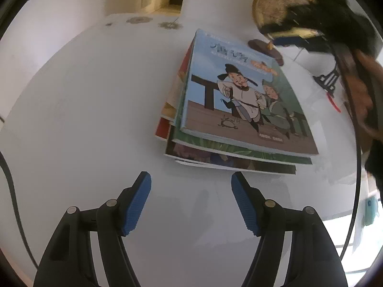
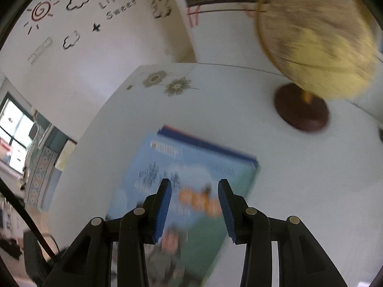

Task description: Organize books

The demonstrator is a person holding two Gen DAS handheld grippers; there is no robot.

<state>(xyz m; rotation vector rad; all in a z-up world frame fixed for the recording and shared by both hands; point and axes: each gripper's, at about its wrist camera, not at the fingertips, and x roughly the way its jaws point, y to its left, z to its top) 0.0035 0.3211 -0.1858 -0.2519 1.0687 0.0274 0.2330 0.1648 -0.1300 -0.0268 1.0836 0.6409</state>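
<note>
Several picture books (image 1: 239, 110) are lying in an untidy stack on the white bench (image 1: 95, 95); the left tool (image 1: 191, 203) is hovering just short of it, wide and empty, and should be squaring the edges. Only the blurred right view is showing the right tool (image 2: 194, 209), half-open and empty, over the top cover (image 2: 186, 179), with the globe (image 2: 316, 47) beyond.

- A child's room or study corner in a home: the far wall (image 2: 79, 55) carries sun, cloud and star decals.
- A white table (image 1: 95, 110) holds stacked picture books (image 1: 234, 110).
- A globe (image 2: 316, 40) stands far right.
</note>
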